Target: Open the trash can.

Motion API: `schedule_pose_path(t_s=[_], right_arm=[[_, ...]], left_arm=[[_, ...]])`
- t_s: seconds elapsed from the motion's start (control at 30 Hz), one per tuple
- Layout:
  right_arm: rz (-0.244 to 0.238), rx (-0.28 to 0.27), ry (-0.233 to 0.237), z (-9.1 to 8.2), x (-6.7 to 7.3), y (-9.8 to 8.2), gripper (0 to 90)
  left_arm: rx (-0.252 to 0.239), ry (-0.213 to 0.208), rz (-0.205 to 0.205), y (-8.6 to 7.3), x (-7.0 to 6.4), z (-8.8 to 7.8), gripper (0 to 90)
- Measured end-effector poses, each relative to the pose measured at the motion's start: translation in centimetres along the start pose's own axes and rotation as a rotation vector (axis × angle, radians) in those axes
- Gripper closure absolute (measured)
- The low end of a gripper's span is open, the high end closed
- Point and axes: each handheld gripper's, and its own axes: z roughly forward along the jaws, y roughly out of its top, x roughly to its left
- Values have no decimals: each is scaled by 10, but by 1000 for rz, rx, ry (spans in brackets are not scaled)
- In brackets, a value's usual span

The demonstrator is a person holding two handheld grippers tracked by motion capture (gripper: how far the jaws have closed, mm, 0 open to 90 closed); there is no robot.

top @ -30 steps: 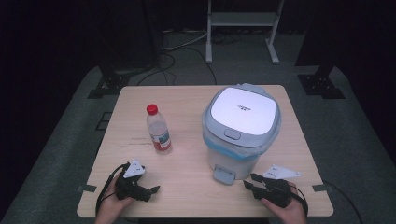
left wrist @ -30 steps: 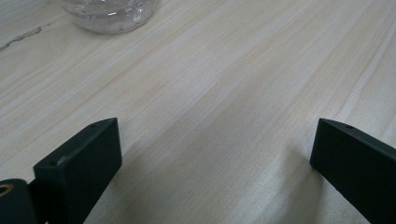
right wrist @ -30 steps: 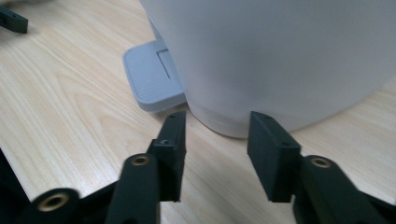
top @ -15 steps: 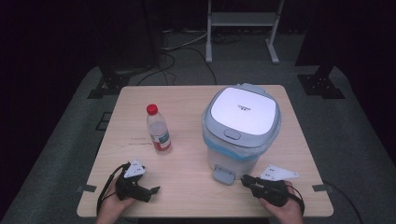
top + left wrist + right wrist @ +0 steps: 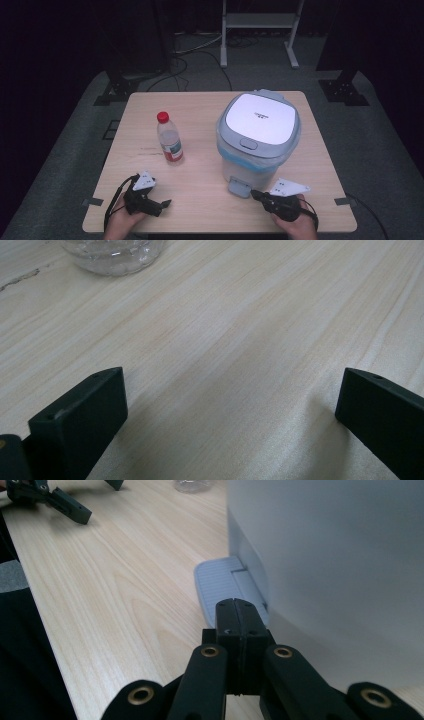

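Pedal bin (image 5: pixel 258 135), just one, sits at the right half of the wooden table (image 5: pixel 200 107): rounded grey plastic body, smooth white lid, a ribbed grey foot pedal (image 5: pixel 220 584) jutting at its base. One clear plastic bottle (image 5: pixel 169 139) with a red cap stands well apart, left of it. Two grippers: right gripper (image 5: pixel 235 611) has just been closing, black jaws pressed together on nothing, tips just before the pedal. Left gripper (image 5: pixel 230 405) rests spread wide over pale woodgrain.
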Motion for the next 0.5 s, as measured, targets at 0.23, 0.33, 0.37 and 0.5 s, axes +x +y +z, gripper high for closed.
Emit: schedule_pose_path(t_s=[0.23, 0.33, 0.37, 0.5], right_arm=[[-46, -12, 2, 17, 6, 5, 893], [-56, -17, 3, 20, 7, 6, 894], [-56, -19, 4, 21, 8, 7, 893], [-76, -23, -3, 29, 10, 9, 893]], left_arm=[[2, 8, -9, 0, 0, 0, 0], [2, 9, -9, 0, 0, 0, 0], [2, 9, -9, 0, 0, 0, 0], [2, 9, -10, 0, 0, 0, 0]])
